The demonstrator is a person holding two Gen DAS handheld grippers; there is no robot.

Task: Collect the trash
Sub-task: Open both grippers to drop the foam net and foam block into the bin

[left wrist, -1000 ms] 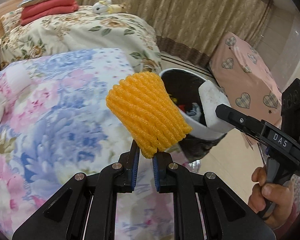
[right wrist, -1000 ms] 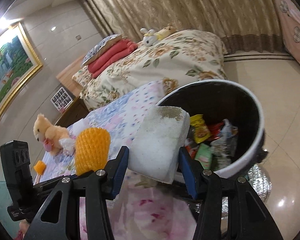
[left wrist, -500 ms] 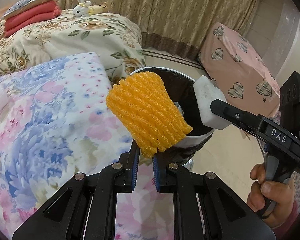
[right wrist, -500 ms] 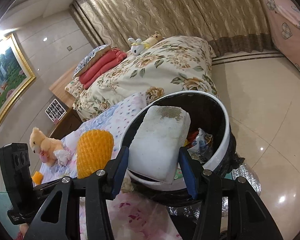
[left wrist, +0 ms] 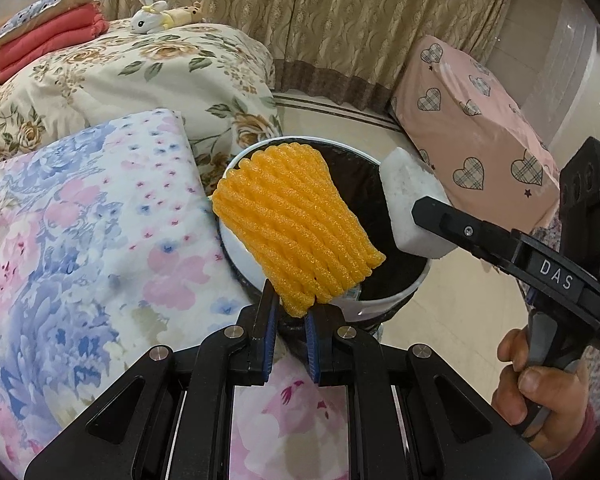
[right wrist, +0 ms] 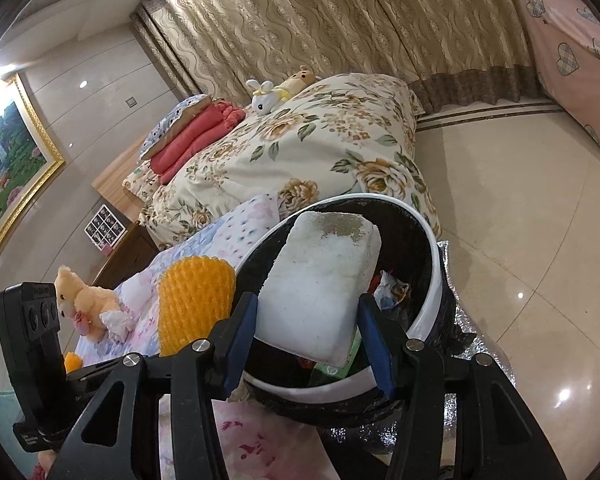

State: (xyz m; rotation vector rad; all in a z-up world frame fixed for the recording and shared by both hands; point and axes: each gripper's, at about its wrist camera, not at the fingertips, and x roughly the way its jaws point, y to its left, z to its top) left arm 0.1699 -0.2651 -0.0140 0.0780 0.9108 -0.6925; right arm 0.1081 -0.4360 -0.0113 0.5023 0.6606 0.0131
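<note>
Orange foam net (left wrist: pixel 296 226) long axis tilted up-left over bin (left wrist: pixel 396 300)

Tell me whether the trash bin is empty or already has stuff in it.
Already holding trash. In the right wrist view, crumpled wrappers and packets lie inside the black-lined trash bin. How full it is cannot be told.

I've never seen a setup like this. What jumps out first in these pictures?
Two hand-held tongs, each clamping a piece of trash over a white-rimmed trash bin beside the flowery bed. The left tongs pinch a bright orange foam net by its lower end; the right tongs squeeze a white foam block by its sides.
</note>
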